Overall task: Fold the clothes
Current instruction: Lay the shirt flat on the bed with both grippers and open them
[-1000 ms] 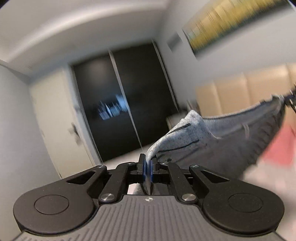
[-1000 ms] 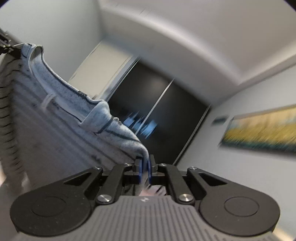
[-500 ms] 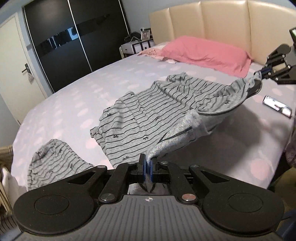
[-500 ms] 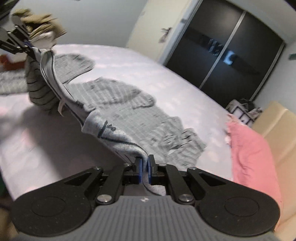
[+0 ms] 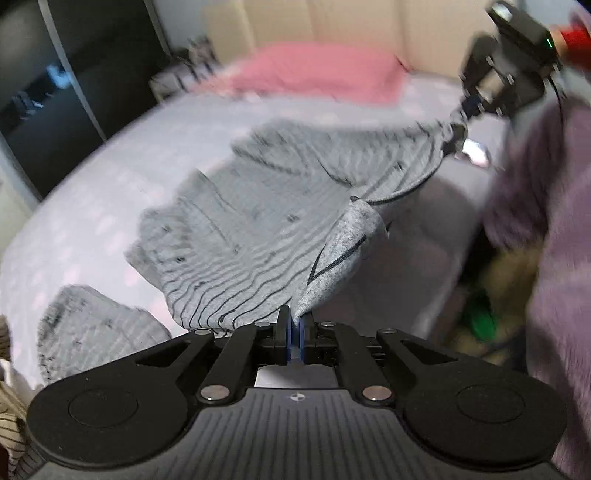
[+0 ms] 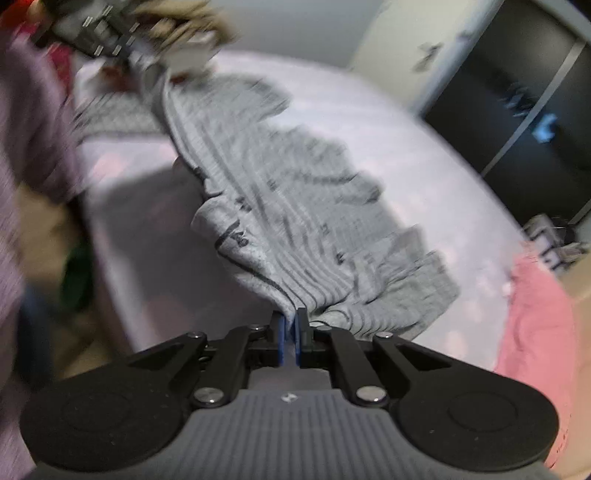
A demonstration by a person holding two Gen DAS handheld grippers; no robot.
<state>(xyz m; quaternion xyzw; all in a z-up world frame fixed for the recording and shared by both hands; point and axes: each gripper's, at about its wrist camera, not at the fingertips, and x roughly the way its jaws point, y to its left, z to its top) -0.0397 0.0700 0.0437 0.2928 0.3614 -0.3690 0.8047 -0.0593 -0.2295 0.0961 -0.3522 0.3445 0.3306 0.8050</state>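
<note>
Left gripper [image 5: 294, 325]: jaws pressed together, pinching the hem corner of the grey striped top [image 5: 251, 221]. Right gripper [image 6: 290, 325]: same, jaws closed on the opposite corner of that hem. Both point steeply down at the bed [image 5: 85, 206].

The hem spans between the two grippers just off the bed's near edge; part of it is turned over, showing a plain heathered grey underside. From there the top drapes away across the middle of the mattress, rumpled, sleeves bunched toward the far side.

A second grey striped garment [image 5: 92, 325] lies crumpled near the bed's near-left corner, apart from the top. Pink pillow [image 5: 314, 70] sits at the head end against the beige padded headboard [image 5: 351, 22]. A small flat device [image 5: 474, 151], maybe a phone, lies near the right edge of the bed. Person's purple sleeve [image 5: 554, 229] shows beside the bed. Both views are motion-blurred.
</note>
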